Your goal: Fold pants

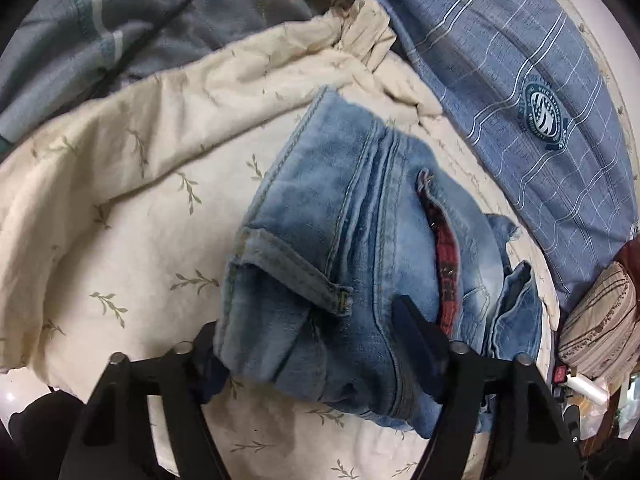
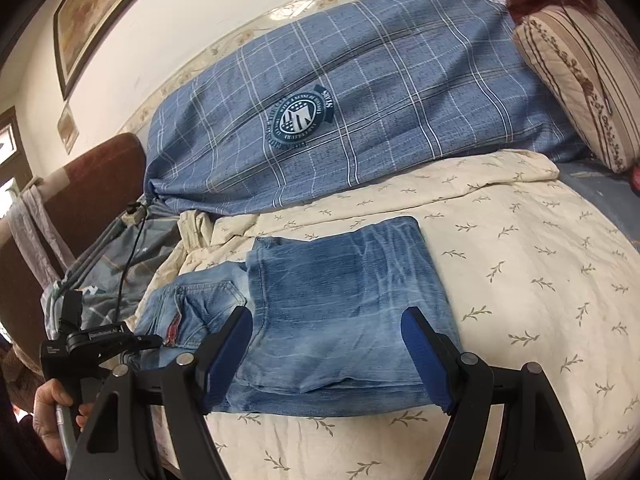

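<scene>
— Where are the jeans?

— The light-blue jeans (image 2: 340, 300) lie folded on the bed, on a cream sheet (image 2: 520, 280) printed with small leaf sprigs. The leg part sits as a flat rectangle; the waist end, with a back pocket and a red plaid lining (image 1: 446, 272) showing, is bunched at one side.

— And the left claw (image 1: 308, 332)?

— Its two dark fingers are spread wide, one on each side of the bunched waist end; the denim sits between them and partly over the left finger. The jaws do not pinch the cloth, so it is released.

— The right claw (image 2: 328, 356)?

— Also released: its blue-padded fingers (image 2: 230, 344) stand apart over the near edge of the folded legs, with the denim lying between them.

— What lies around?

— A blue plaid pillow (image 2: 360, 120) with a round crest rests against the wall behind the jeans, a striped beige cushion (image 2: 580, 92) beside it, and a grey patterned blanket (image 1: 120, 20) with a black cable across it at the sheet's far edge.
</scene>
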A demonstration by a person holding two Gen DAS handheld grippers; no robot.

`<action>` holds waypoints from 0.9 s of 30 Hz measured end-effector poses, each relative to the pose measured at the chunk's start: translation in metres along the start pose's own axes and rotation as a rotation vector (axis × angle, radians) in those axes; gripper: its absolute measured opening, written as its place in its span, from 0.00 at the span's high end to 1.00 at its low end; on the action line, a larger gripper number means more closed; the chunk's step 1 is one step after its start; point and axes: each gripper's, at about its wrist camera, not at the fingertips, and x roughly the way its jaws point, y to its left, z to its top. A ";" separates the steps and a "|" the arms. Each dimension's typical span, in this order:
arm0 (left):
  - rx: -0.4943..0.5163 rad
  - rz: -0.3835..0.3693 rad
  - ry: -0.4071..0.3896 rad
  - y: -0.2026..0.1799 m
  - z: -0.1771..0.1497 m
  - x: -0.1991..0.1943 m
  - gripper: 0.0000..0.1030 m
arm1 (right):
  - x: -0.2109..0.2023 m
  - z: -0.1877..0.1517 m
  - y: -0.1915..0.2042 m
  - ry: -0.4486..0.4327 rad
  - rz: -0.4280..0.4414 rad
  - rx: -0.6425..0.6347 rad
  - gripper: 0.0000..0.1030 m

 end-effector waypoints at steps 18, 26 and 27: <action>0.068 0.072 -0.114 -0.006 -0.003 -0.009 0.68 | 0.004 0.002 -0.026 0.029 0.005 0.129 0.23; 0.256 0.093 -0.239 -0.047 -0.013 -0.035 0.76 | 0.006 0.000 -0.066 0.050 0.010 0.335 0.23; 0.273 0.095 -0.246 -0.049 -0.013 -0.039 0.77 | 0.005 -0.001 -0.071 0.050 0.007 0.354 0.23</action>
